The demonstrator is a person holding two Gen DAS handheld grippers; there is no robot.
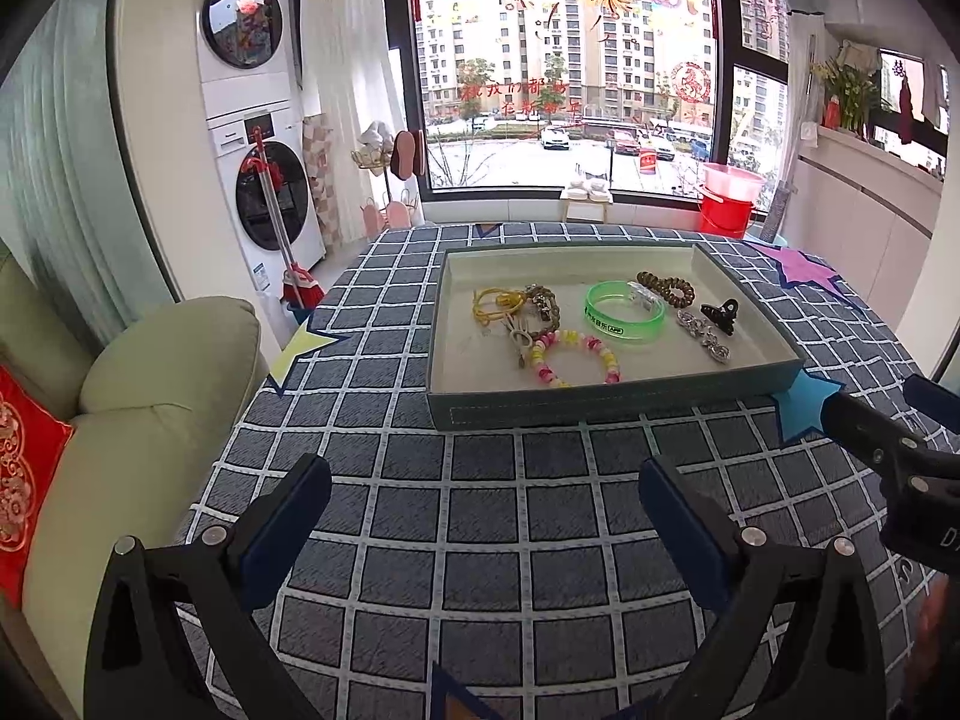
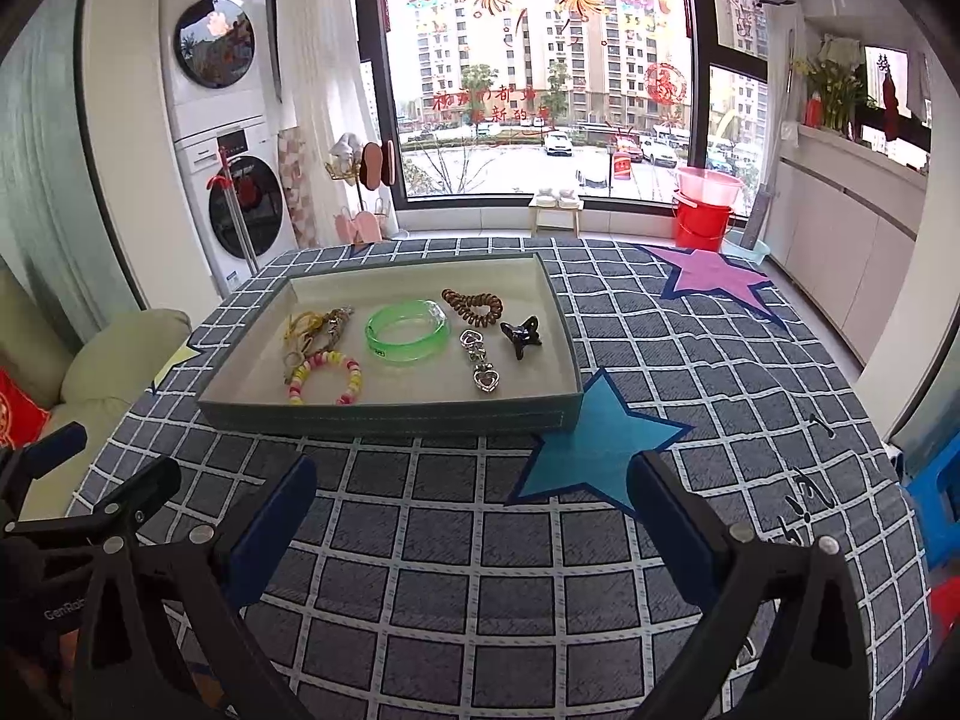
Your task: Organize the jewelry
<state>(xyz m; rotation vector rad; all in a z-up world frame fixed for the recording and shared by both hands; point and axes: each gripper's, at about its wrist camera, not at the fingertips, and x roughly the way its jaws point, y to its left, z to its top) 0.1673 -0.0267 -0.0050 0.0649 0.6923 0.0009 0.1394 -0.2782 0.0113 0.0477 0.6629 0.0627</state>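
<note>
A grey-green tray (image 1: 600,405) (image 2: 384,417) sits on the checked tablecloth and holds jewelry: a green bangle (image 1: 624,313) (image 2: 408,331), a pink-and-yellow bead bracelet (image 1: 579,358) (image 2: 327,379), a brown coil hair tie (image 1: 666,286) (image 2: 474,304), a black claw clip (image 1: 720,315) (image 2: 521,335), a silver heart chain (image 1: 705,337) (image 2: 478,360) and a tangle of yellow cord and beads (image 1: 510,306) (image 2: 315,327). My left gripper (image 1: 483,516) is open and empty in front of the tray. My right gripper (image 2: 471,516) is open and empty, also short of the tray.
Paper stars lie on the cloth: blue (image 2: 600,438), purple (image 2: 714,276), yellow (image 1: 300,348). A sofa (image 1: 120,420) with a red cushion stands left of the table. Washing machines (image 1: 258,120), a red bucket (image 2: 702,210) and a window are behind.
</note>
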